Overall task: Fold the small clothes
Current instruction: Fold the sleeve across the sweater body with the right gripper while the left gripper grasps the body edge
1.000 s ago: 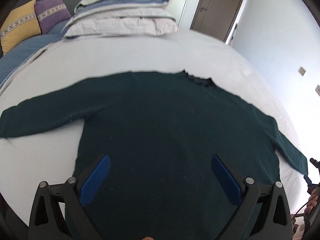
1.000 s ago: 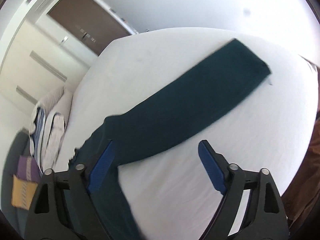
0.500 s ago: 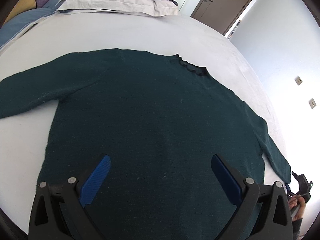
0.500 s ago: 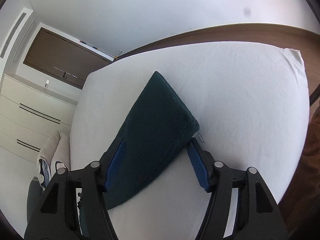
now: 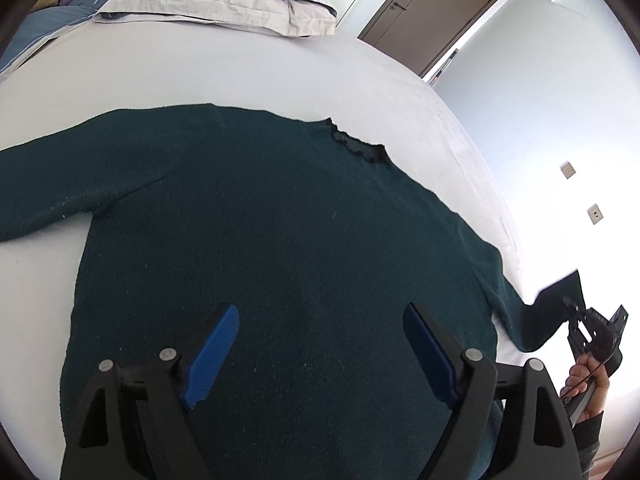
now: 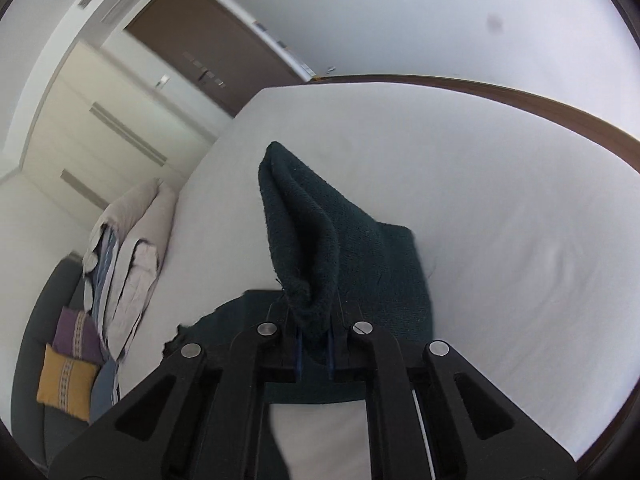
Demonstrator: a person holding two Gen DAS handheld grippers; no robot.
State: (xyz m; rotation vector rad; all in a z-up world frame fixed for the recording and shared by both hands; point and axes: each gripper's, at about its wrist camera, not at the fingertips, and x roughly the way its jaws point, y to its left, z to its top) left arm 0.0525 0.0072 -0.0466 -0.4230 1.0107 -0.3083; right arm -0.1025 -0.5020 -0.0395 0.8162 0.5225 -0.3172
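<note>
Dark green sweater (image 5: 280, 248) — spread flat on white bed (image 5: 240, 76), right sleeve lifted.

Knit pullover, deep teal-green, frilled dark neckline (image 5: 356, 146); body lies smooth and face-down or face-up, cannot tell which. Right claw (image 6: 313, 354) is clamped on the sleeve cuff (image 6: 308, 240), which stands bunched above the sheet — held so, by my reading, to carry the sleeve inward across the body as a first fold. Left claw (image 5: 320, 354) hangs over the lower body with jaws wide apart, gripping nothing, likely placed to pin or steady the cloth. Beyond: folded bedding (image 5: 224, 0) at the far edge, brown door (image 5: 432, 12), cushions (image 6: 70, 360).
</note>
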